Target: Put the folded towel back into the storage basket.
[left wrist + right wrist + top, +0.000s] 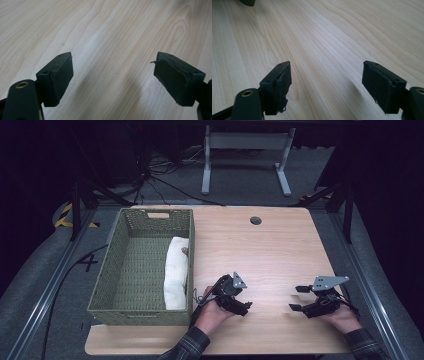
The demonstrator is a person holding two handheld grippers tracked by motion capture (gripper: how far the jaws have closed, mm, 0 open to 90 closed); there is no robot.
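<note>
Wooden surface (260,250) bare under both hands. Left gripper (239,301) and right gripper (296,298) wide open, empty. White cloth roll (177,272) lies lengthwise inside green basket (111,265), just left of left gripper; left hand nearer.

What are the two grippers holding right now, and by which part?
Nothing. The left gripper and the right gripper both have their jaws open over bare table; the white cloth lies in the basket.
</note>
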